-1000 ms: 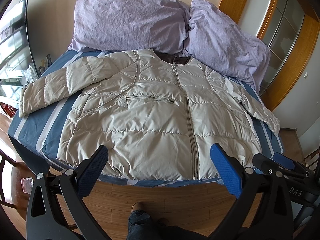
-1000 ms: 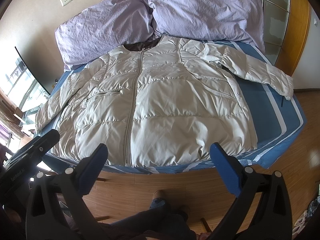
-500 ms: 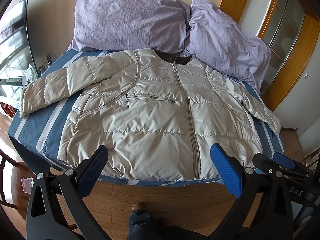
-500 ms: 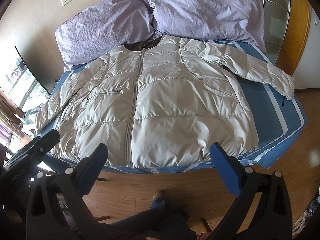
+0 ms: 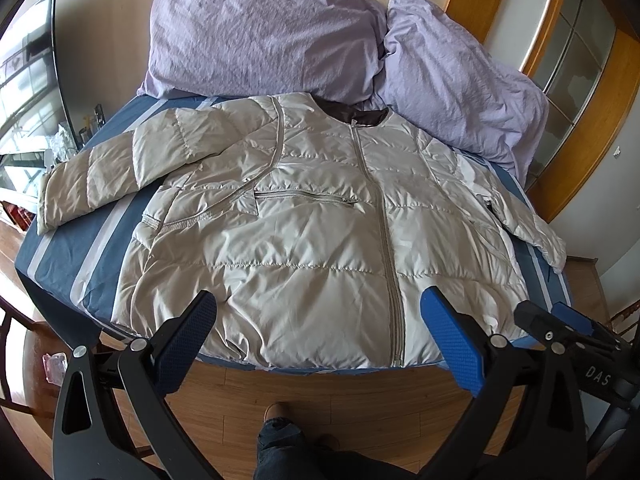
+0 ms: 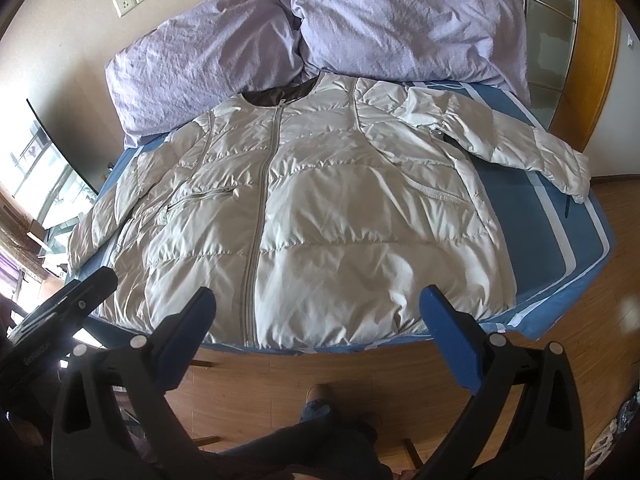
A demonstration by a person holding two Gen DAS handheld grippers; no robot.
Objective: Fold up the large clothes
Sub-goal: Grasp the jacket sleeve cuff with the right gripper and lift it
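Note:
A large cream quilted jacket point(image 5: 304, 220) lies flat and zipped, front up, on the blue striped bed point(image 5: 76, 240), with both sleeves spread out to the sides. It also shows in the right wrist view point(image 6: 320, 216). My left gripper point(image 5: 318, 338) is open and empty, held above the floor just short of the jacket's hem. My right gripper point(image 6: 316, 334) is open and empty too, at the hem near the zip. The right gripper's tip also shows at the lower right of the left wrist view point(image 5: 560, 328).
Two lilac pillows point(image 5: 264, 36) point(image 6: 404, 16) lie at the head of the bed against the wall. A wooden floor point(image 5: 320, 392) runs along the near edge, with the person's foot point(image 5: 280, 412) on it. A wood-framed glass door point(image 5: 576, 60) stands at the right.
Both grippers have edged slightly closer to the jacket's hem. The jacket has not moved.

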